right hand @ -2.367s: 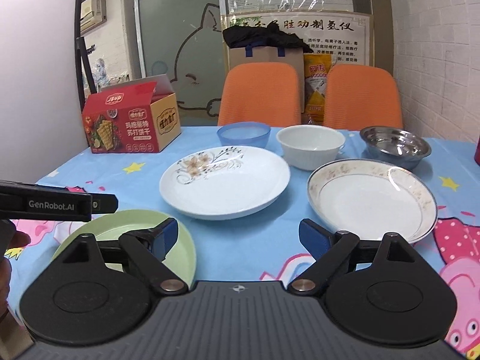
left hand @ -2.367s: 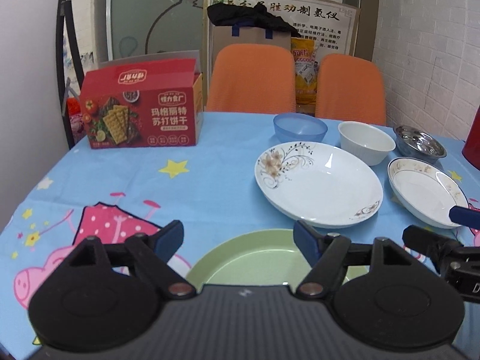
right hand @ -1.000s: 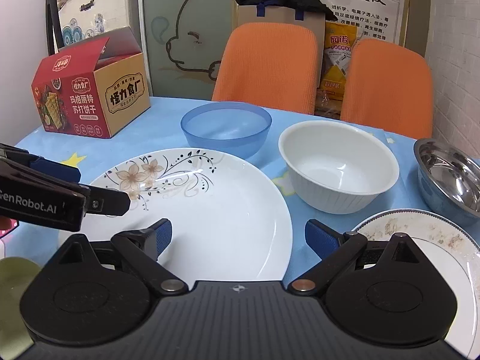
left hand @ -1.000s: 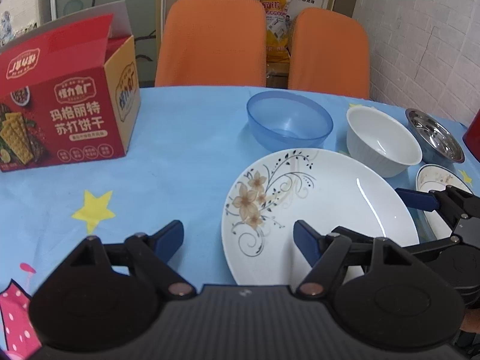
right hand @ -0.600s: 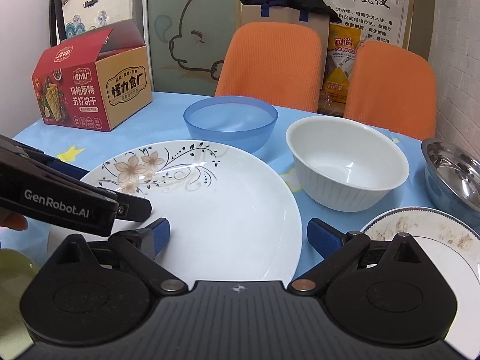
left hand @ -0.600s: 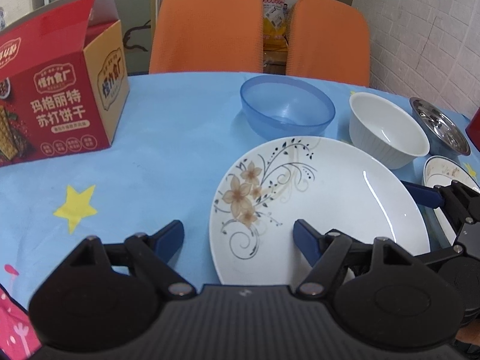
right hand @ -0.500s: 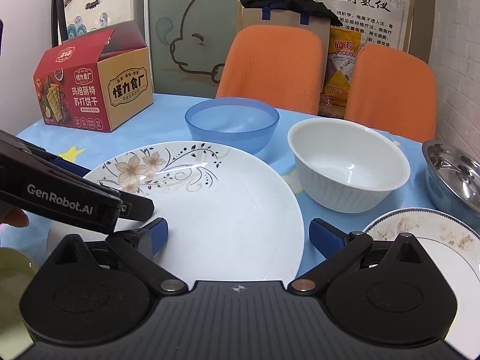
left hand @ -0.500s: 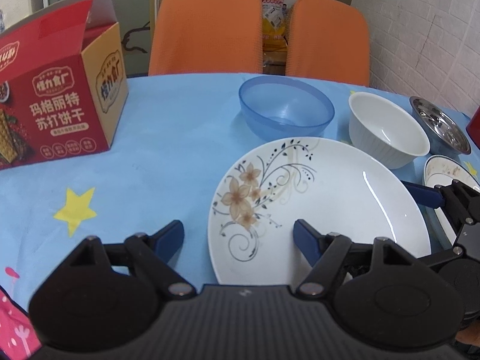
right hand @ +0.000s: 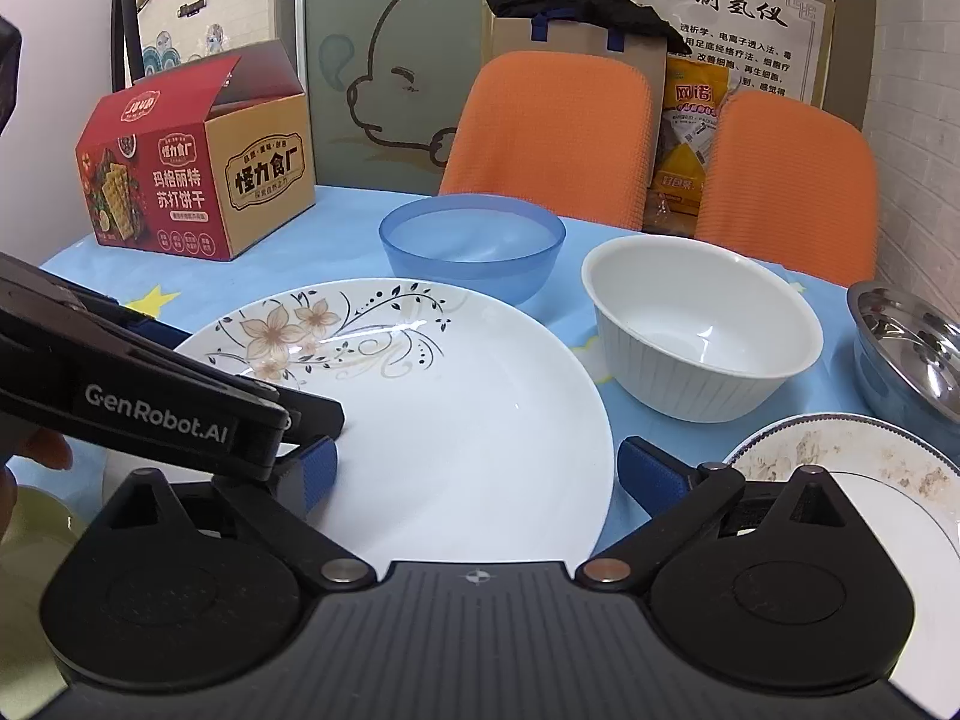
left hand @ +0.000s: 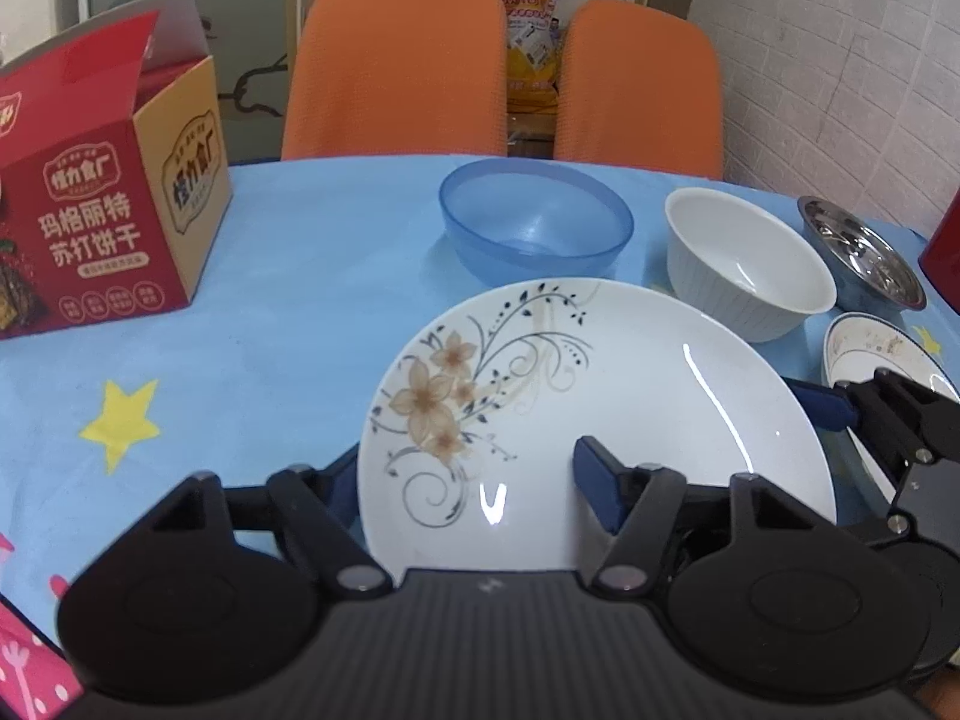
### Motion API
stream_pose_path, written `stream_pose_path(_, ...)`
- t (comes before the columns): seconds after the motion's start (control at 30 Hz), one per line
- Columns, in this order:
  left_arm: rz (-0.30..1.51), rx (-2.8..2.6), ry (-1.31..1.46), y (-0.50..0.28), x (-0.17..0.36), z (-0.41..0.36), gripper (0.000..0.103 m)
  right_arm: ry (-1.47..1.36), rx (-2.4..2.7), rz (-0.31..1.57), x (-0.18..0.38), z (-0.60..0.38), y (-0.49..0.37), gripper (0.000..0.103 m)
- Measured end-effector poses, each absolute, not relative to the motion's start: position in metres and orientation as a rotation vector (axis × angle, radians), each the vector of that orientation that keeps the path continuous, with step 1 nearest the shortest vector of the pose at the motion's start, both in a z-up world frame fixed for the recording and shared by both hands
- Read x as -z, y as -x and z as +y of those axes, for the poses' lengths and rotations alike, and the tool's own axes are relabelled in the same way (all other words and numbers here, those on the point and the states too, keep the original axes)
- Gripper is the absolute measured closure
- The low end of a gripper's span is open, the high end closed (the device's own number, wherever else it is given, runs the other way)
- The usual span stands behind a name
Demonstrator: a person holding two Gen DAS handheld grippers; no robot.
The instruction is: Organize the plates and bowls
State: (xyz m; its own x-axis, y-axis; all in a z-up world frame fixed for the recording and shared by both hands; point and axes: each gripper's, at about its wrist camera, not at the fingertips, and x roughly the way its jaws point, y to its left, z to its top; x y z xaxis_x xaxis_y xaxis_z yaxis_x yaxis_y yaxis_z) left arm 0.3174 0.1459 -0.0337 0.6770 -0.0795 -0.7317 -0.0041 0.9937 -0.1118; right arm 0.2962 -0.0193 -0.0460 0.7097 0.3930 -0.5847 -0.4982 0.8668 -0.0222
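Closing over the near left rim of the floral plate (left hand: 600,420), the left gripper (left hand: 465,489) is showing in its own view one blue pad above the plate's white inside and the other tucked outside and under the rim; the pads are not yet pressing on it. The plate is white and glossy, with tan flowers and dark curling vines painted on its left side. It is lying straight ahead of the jaws on the blue cartoon tablecloth (left hand: 300,300). Beyond the plate a blue bowl (left hand: 536,228) is sitting, with a white ribbed bowl (left hand: 747,270) and a steel bowl (left hand: 864,258) to its right. The right gripper (left hand: 840,414) is reaching in at the plate's right edge.

Seen from the right wrist view, the right gripper (right hand: 477,477) is standing wide open, empty, its pads flanking the plate's (right hand: 450,408) near edge. The left gripper (right hand: 309,414) is crossing in from the left over the plate's rim. A gold-rimmed plate (right hand: 888,480) is lying just right of the right pad.

Compared with half a second earlier, the left jaws are standing narrower, and the plate is filling more of that view.
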Motion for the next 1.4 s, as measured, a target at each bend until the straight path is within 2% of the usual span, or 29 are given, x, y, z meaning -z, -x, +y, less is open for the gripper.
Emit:
stream_pose_path(0.17, 0.845, 0.021, 0.152, -0.317, 0.027, 0.146, 0.048, 0.157, -0.478, 0.588, 0.044, -0.022, -0.294, 0.000)
stream_pose_path(0.47, 0.793, 0.005, 0.109, -0.313, 0.002, 0.138, 0.048, 0.109, -0.450, 0.539, 0.025, -0.026, -0.285, 0.000)
stream_pose_path(0.77, 0.843, -0.028, 0.123, -0.318, 0.021, 0.145, 0.047, 0.105, -0.467, 0.606, 0.038, -0.023, -0.299, 0.000)
stream_pose_path(0.97, 0.849, 0.006, 0.149, -0.314, 0.026, 0.152, 0.039, 0.125, -0.516, 0.608, 0.044, -0.016, -0.299, 0.000)
stream_pose_path(1.17, 0.821, 0.021, 0.090, -0.299, 0.025, 0.147, 0.040, 0.117, -0.524, 0.648, 0.042, -0.022, -0.290, 0.000)
stream_pose_path(1.4, 0.853, 0.002, 0.141, -0.303, 0.027, 0.151, 0.052, 0.127, -0.500, 0.636, 0.046, -0.016, -0.283, 0.000)
